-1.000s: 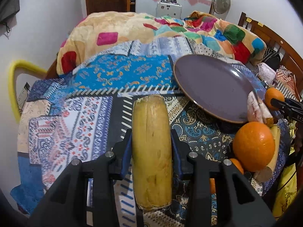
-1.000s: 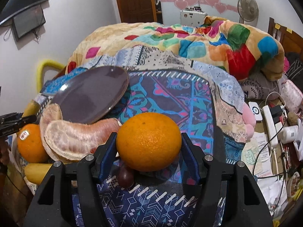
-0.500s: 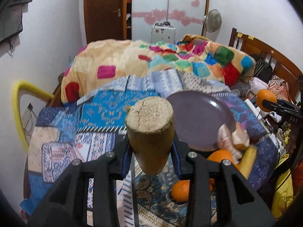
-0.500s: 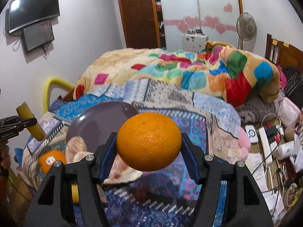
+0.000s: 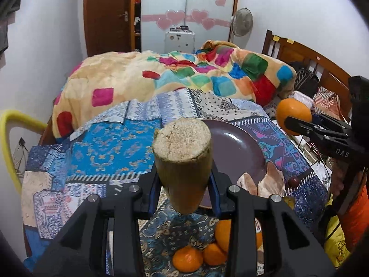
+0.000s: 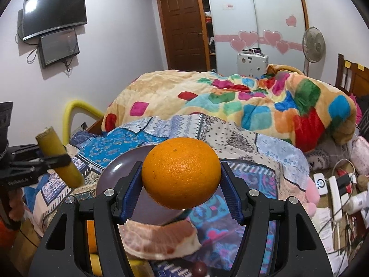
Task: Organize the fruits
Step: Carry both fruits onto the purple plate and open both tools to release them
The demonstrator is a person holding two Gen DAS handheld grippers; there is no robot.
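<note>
1. The left tongs (image 5: 183, 184) are gripping a yellow cane piece (image 5: 183, 159) tight between both pads, holding it up in the air above the bed (image 5: 103, 143), cut end facing the camera
2. The plate (image 5: 239, 147) is lying bare on the bedspread, with pomelo segments (image 5: 260, 182) at its near rim and loose oranges (image 5: 200, 256) nearer the camera
3. The right tongs (image 6: 181, 194) are clamping an orange (image 6: 181, 173), lifted over the plate
4. Judging by this, the carrying step is in hand; next, each fruit likely needs lowering onto the plate before the tongs are opening
</note>
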